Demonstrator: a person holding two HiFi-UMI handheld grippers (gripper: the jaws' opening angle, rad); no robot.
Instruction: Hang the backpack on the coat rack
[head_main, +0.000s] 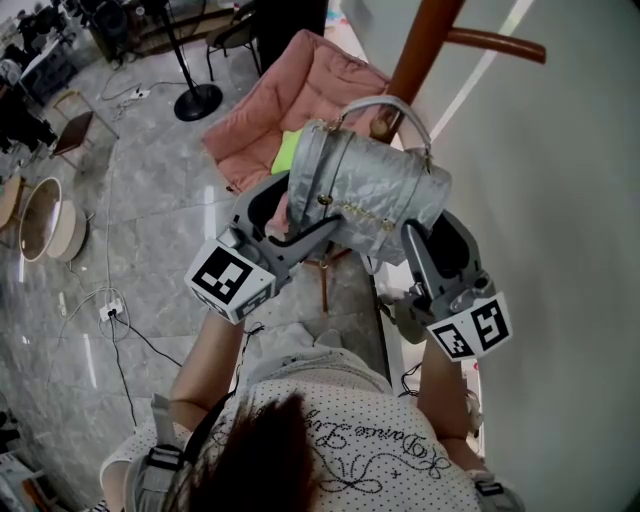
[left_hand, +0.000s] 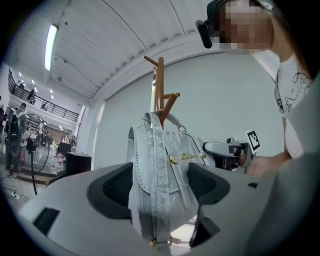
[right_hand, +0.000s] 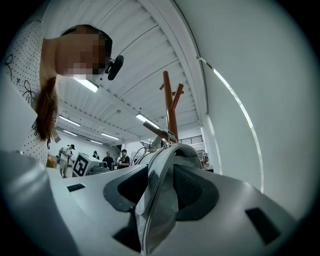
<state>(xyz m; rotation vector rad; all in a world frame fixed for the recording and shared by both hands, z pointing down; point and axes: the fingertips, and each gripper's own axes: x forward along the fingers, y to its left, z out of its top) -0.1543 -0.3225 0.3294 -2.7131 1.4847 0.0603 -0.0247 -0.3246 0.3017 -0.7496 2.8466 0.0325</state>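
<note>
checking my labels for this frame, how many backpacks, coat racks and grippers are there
backpack: 1
coat rack: 1
grippers: 2, the left gripper and the right gripper
total: 4

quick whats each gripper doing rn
left gripper: open, backpack between the jaws
right gripper: open, backpack edge between the jaws

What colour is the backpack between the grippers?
Silver-grey, with small gold fittings; the backpack shows best in the left gripper view.
</note>
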